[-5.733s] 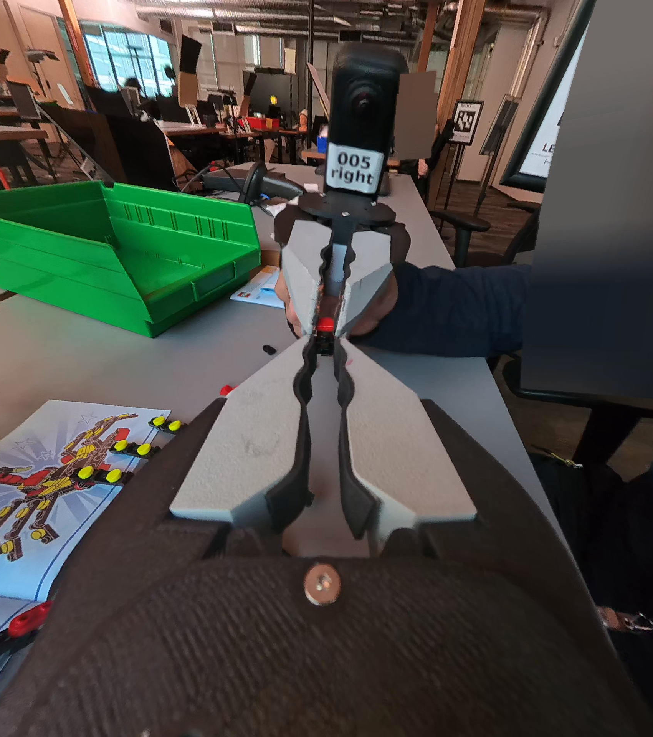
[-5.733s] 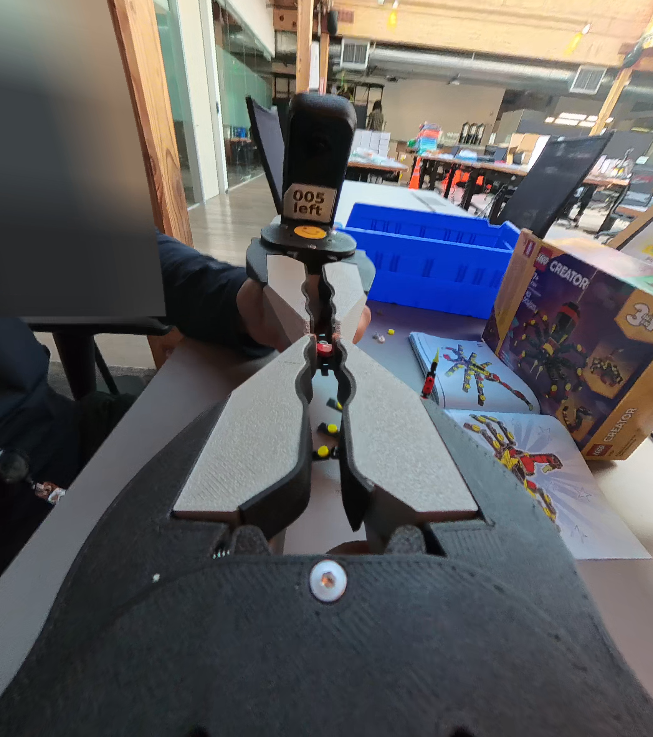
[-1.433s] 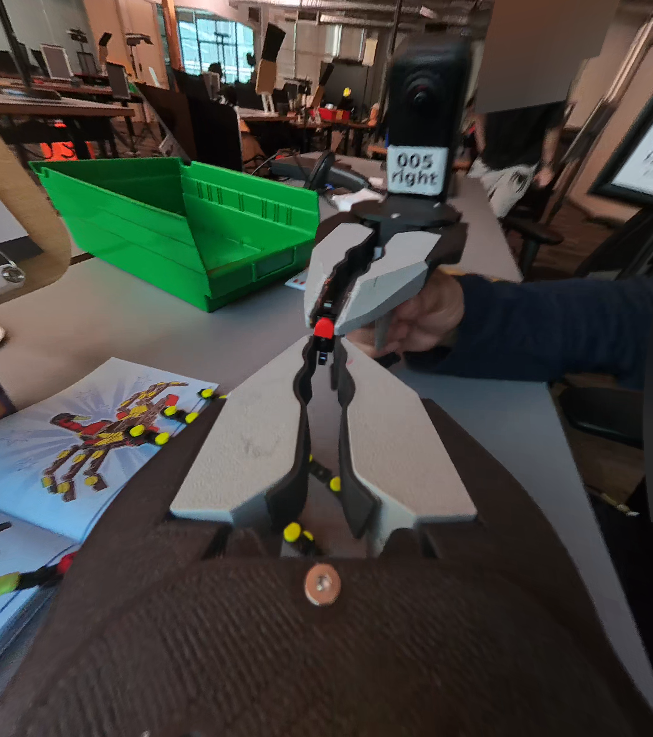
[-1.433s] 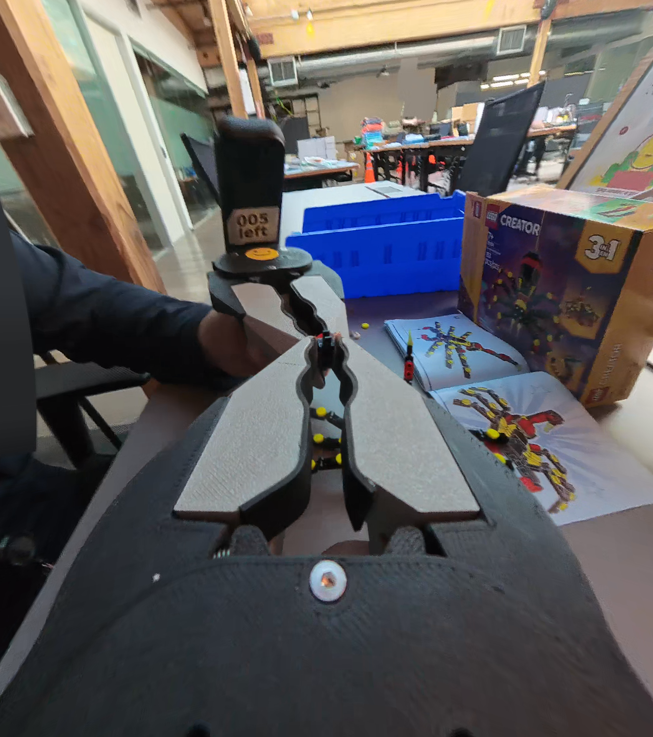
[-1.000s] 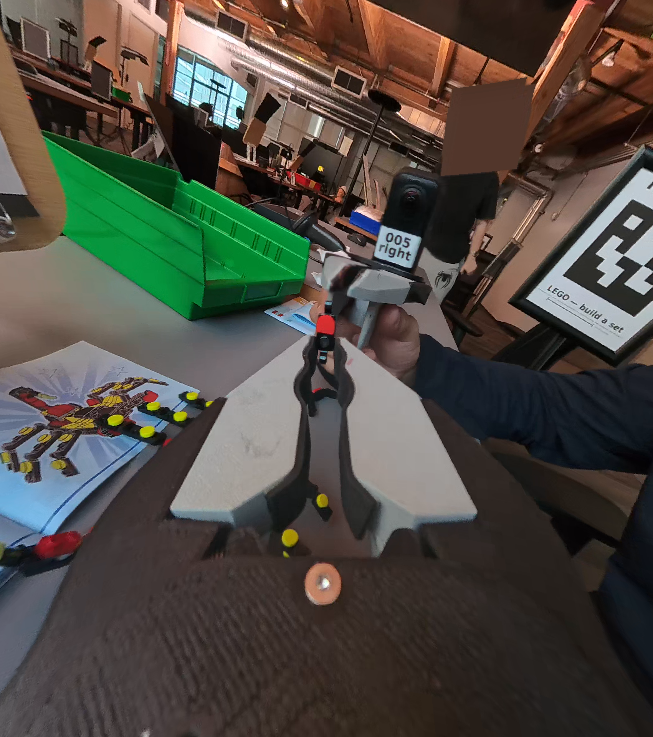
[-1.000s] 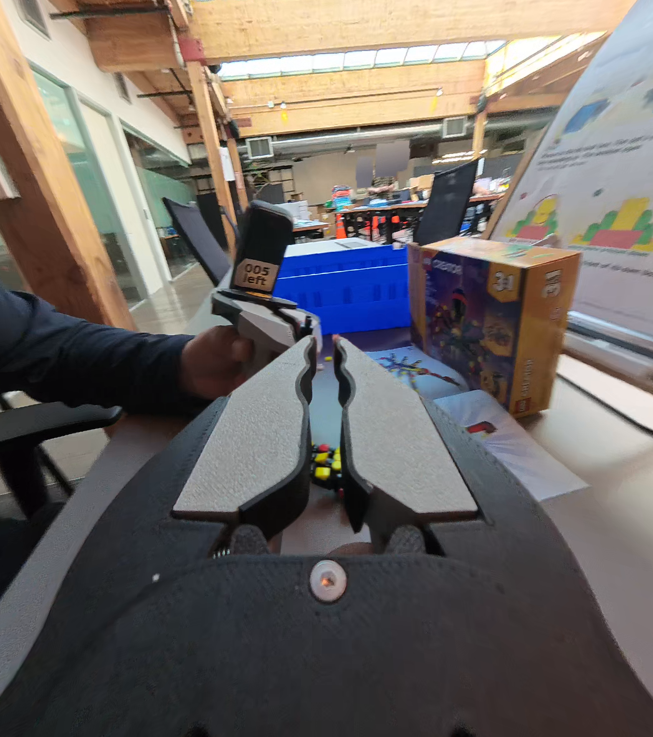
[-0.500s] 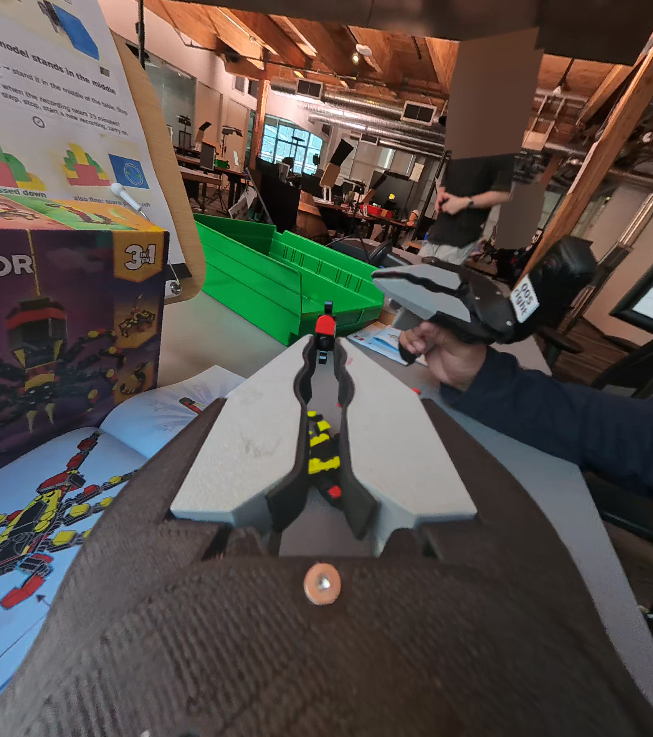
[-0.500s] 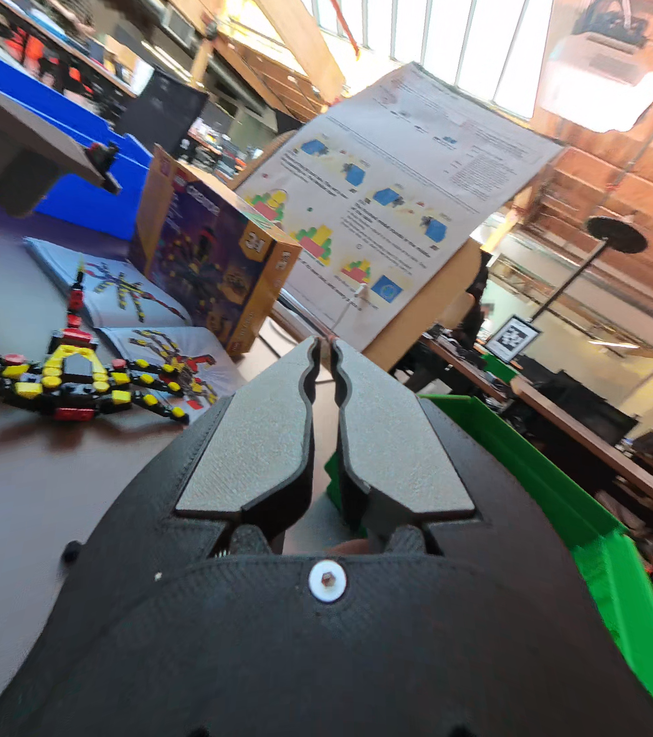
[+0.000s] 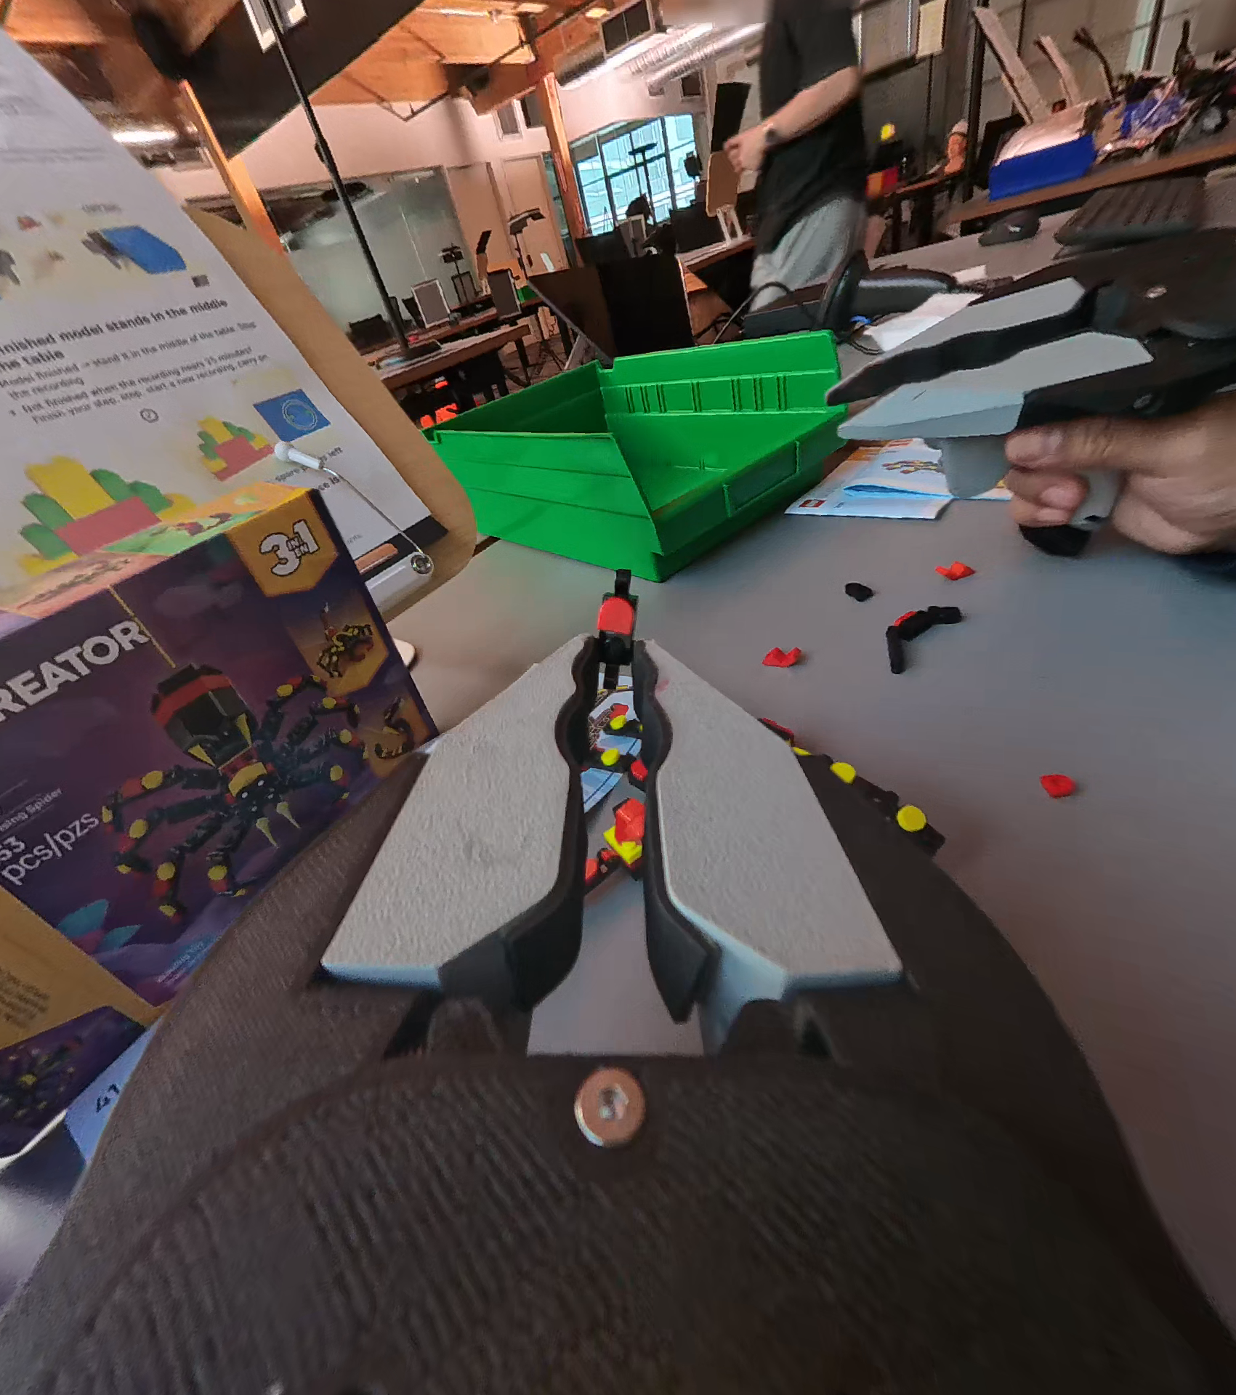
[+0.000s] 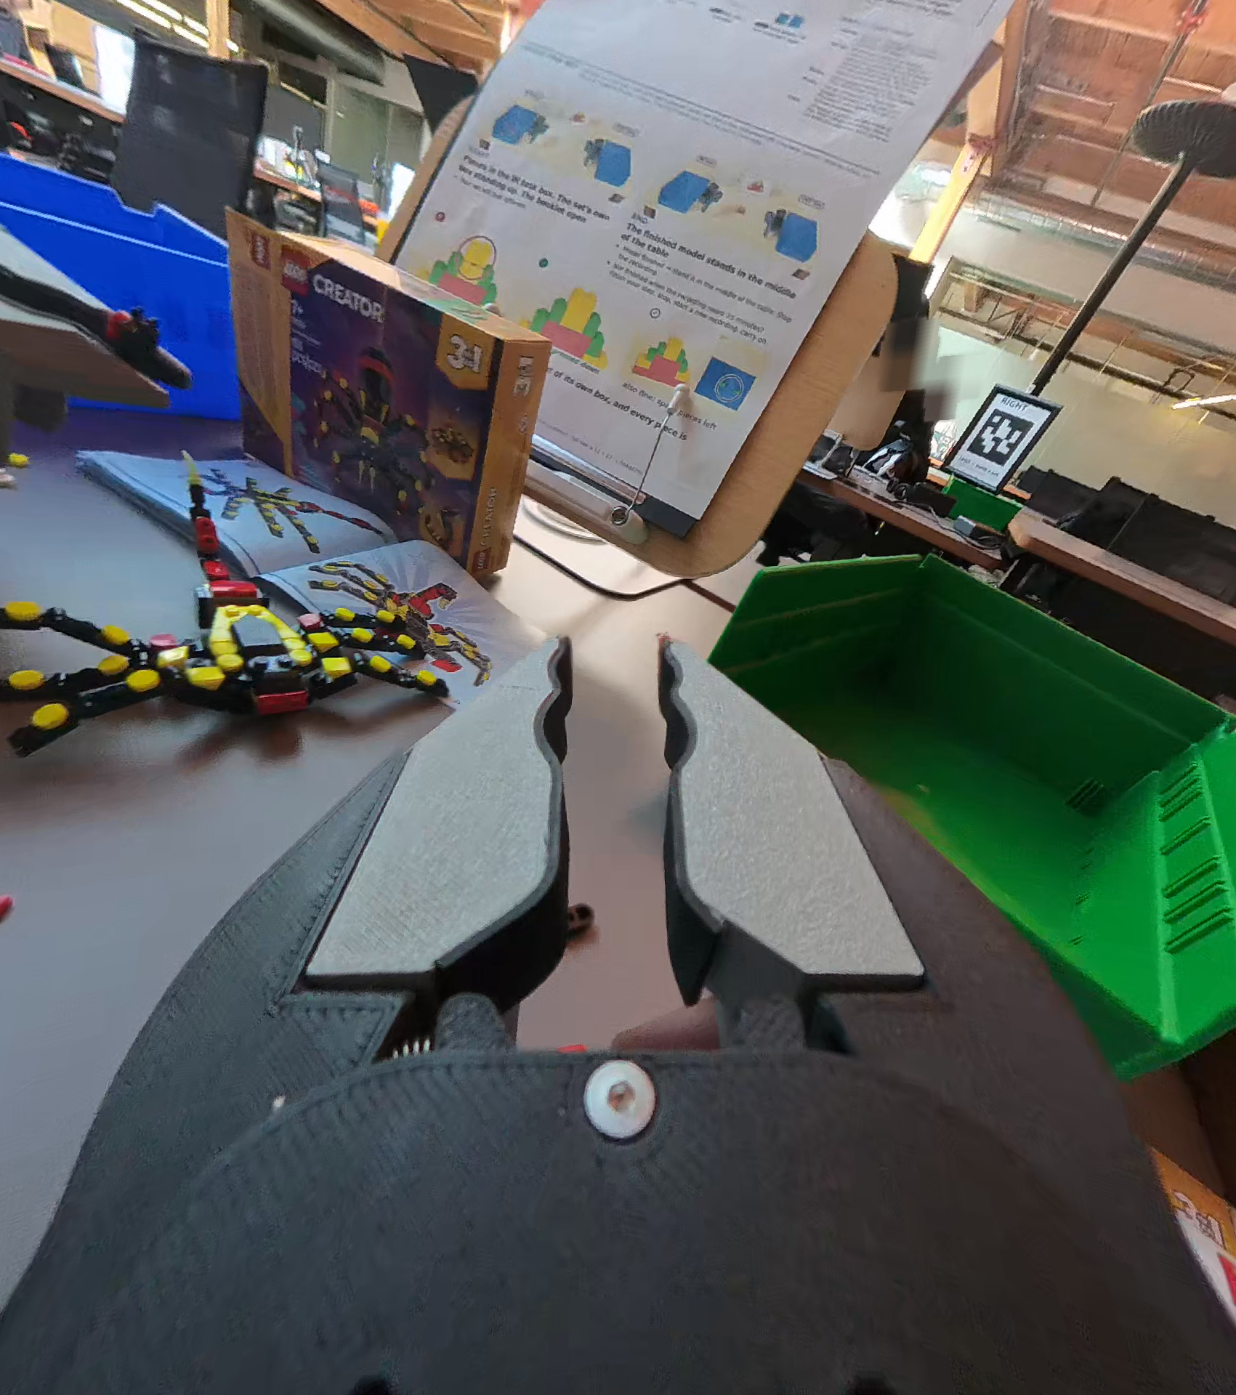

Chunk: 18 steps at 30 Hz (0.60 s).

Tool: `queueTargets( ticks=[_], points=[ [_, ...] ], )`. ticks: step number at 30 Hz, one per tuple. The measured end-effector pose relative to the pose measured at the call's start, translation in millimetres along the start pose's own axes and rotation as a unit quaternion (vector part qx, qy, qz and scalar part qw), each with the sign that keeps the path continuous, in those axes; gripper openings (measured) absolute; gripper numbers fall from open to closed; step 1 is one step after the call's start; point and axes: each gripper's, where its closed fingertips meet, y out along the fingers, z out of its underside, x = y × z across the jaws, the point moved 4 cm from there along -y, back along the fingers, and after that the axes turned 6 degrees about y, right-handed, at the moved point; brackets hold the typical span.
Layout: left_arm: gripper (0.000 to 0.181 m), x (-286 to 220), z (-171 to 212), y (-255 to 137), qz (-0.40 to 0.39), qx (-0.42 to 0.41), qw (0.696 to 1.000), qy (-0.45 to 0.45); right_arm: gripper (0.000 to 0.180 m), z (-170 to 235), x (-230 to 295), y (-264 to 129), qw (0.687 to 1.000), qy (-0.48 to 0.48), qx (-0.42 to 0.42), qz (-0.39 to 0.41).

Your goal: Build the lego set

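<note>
My left gripper [image 9: 613,655] is shut on a small black and red lego piece [image 9: 615,613] that sticks up past its tips; the same piece shows at the far left of the right wrist view [image 10: 135,332]. A black, yellow and red lego spider model [image 10: 222,660] lies on the table, partly on an open instruction booklet [image 10: 403,596]; part of it shows between the left fingers [image 9: 622,826]. My right gripper [image 10: 613,664] is open and empty above bare table, right of the model; it also shows at the upper right of the left wrist view [image 9: 856,404].
A green bin [image 9: 645,453] stands at the back, also in the right wrist view [image 10: 1015,777]. The lego box [image 10: 380,408] and a slanted instruction board [image 10: 660,226] stand behind the model. Loose red and black pieces [image 9: 916,626] lie on the grey table. A blue bin [image 10: 109,241] is far left. Left tips to right tips: about 15 centimeters.
The two grippers were tip to tip on the small piece. The right gripper let go, swung away towards the green bin and opened. The left gripper kept the piece and turned towards the box.
</note>
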Motion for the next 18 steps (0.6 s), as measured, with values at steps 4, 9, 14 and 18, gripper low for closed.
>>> queueTargets(
  ticks=[4,9,14,18],
  points=[
    [0.006,-1,0,0,-0.008,0.002,1.000,0.012,0.032,1,12,-2,0.999,0.023,0.024,-0.017],
    [0.005,11,-2,2,-0.028,-0.020,0.999,-0.012,0.035,6,12,14,0.993,0.084,0.063,-0.047],
    [0.006,21,1,19,-0.033,-0.017,0.999,0.033,0.028,-18,27,48,0.980,0.102,0.069,-0.155],
    [0.005,21,-1,21,0.014,-0.037,0.999,0.006,0.021,-6,13,85,0.979,0.074,0.105,-0.157]
  ],
)
